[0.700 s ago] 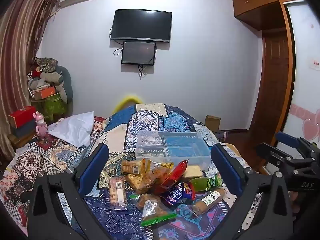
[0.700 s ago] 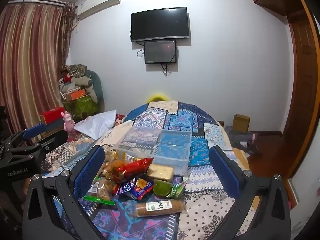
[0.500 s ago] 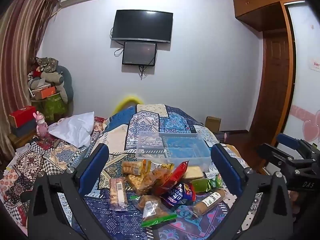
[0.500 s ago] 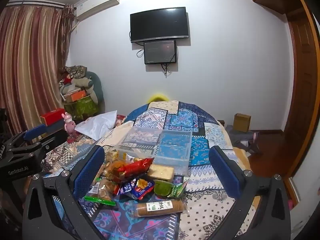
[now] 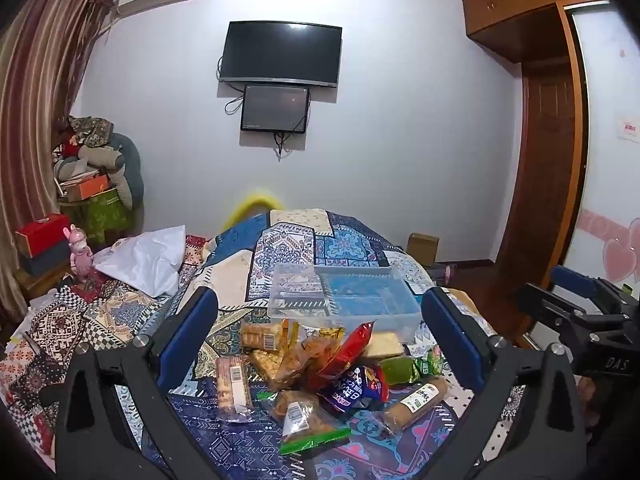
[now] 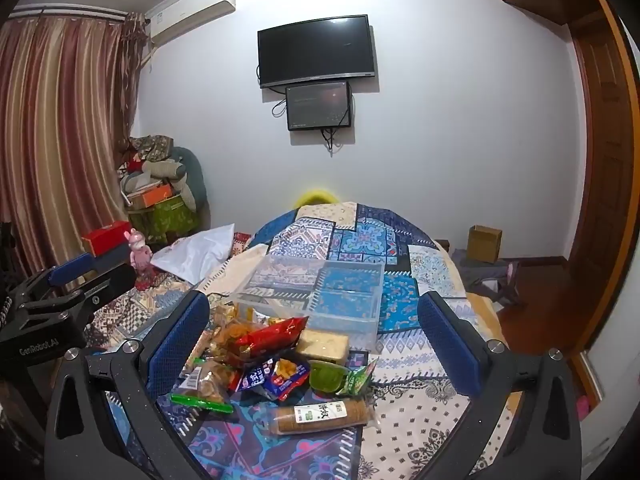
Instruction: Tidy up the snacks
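Note:
A pile of snack packets lies on the patterned bedspread: a red bag [image 5: 345,350] [image 6: 272,334], a blue-and-red bag [image 5: 354,390] [image 6: 272,376], a long biscuit roll [image 5: 416,398] [image 6: 320,416], a green pack [image 6: 328,376] and a clear biscuit pack [image 5: 231,380]. A clear divided plastic box [image 5: 344,298] [image 6: 316,290] stands just behind the pile. My left gripper [image 5: 320,332] is open and empty, above the pile. My right gripper [image 6: 312,336] is open and empty, also above the pile. Each gripper shows at the edge of the other's view.
A white pillow [image 5: 148,260] and a pink toy figure [image 5: 80,252] lie left of the bed. Boxes and clutter [image 6: 160,196] stack in the left corner. A cardboard box [image 6: 484,242] sits on the floor right. A wooden door [image 6: 604,200] stands right.
Both views have shifted very slightly; the snacks and box have not moved. Both grippers stay open.

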